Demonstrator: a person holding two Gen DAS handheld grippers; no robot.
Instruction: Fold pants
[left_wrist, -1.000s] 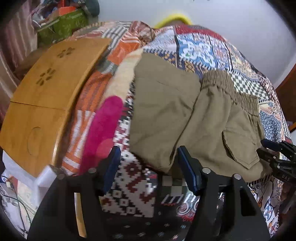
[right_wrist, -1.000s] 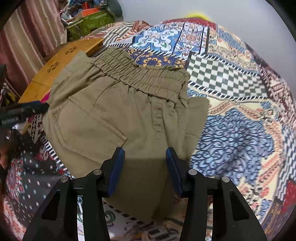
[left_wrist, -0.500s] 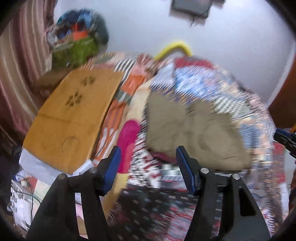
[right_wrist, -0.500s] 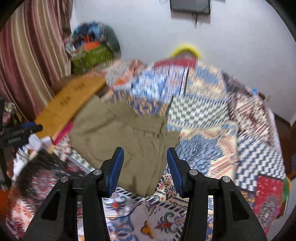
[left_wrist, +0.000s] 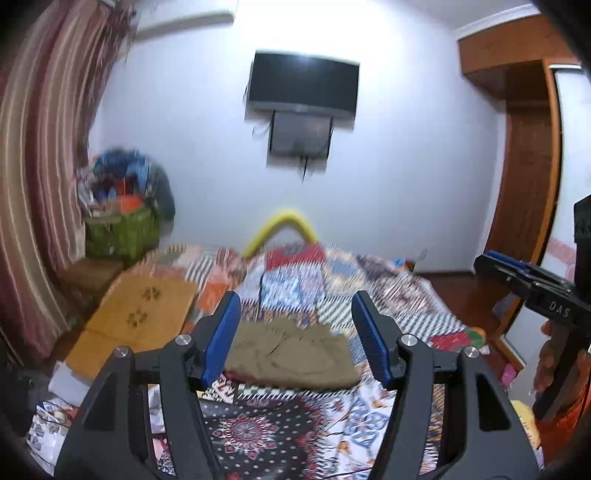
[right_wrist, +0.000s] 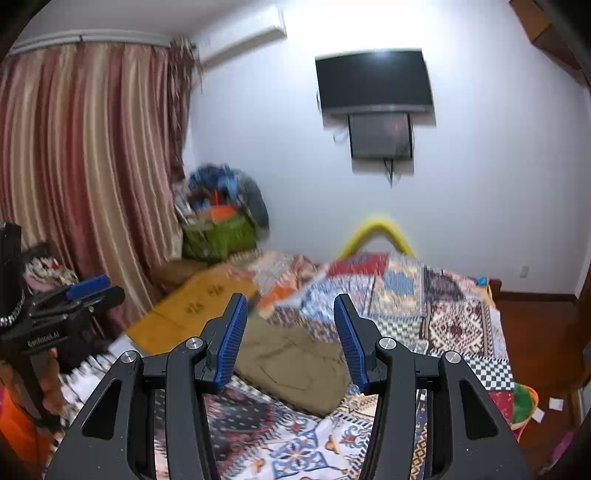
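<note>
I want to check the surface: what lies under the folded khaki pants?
The folded khaki pants lie on the colourful patchwork bedspread. The part beneath them is covered.

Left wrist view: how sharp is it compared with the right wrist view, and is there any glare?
Left wrist view: motion blur smears the quilt and khaki pants; gripper fingers stay sharp. Right wrist view: similar smear on pants, faint sheen on the TV.

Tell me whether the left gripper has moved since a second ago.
Yes. The left gripper has pulled back and tilted up: the folded pants look smaller and farther off, and the wall TV now shows.
</note>
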